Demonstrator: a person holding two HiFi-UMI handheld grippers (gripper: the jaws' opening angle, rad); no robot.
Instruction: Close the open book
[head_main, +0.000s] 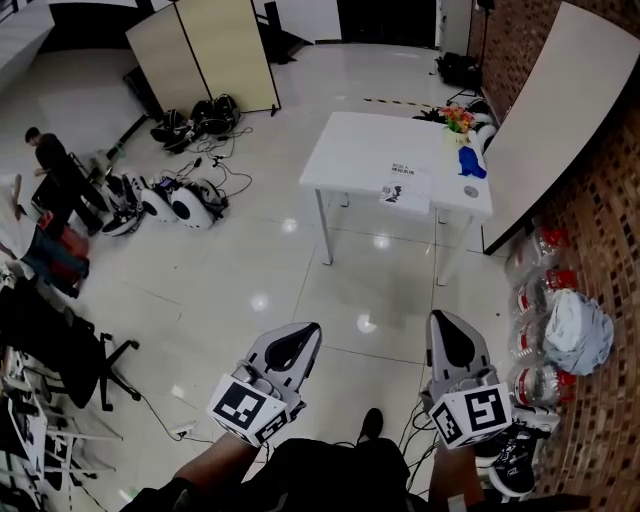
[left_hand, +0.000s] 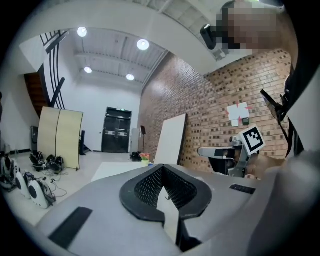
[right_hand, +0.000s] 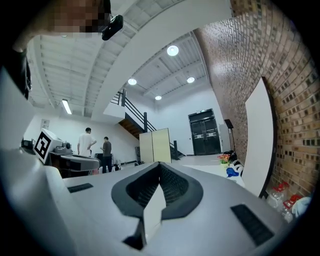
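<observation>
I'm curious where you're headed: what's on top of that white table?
On the table: a white book near the front edge, flowers, a blue thing and a small grey disc. Too far to tell whether the book is open.

Book (head_main: 405, 188) was on the white table (head_main: 350, 150) in your head view. It lay flat, close to the table's near edge and toward its right-hand end, short of the corner. The face turned up was white, with a line of dark print along the top and a darker patch lower down. It sat slightly skewed to the table edge. It was too small for you to resolve a spine or page split. Your gripper views didn't resolve it.
</observation>
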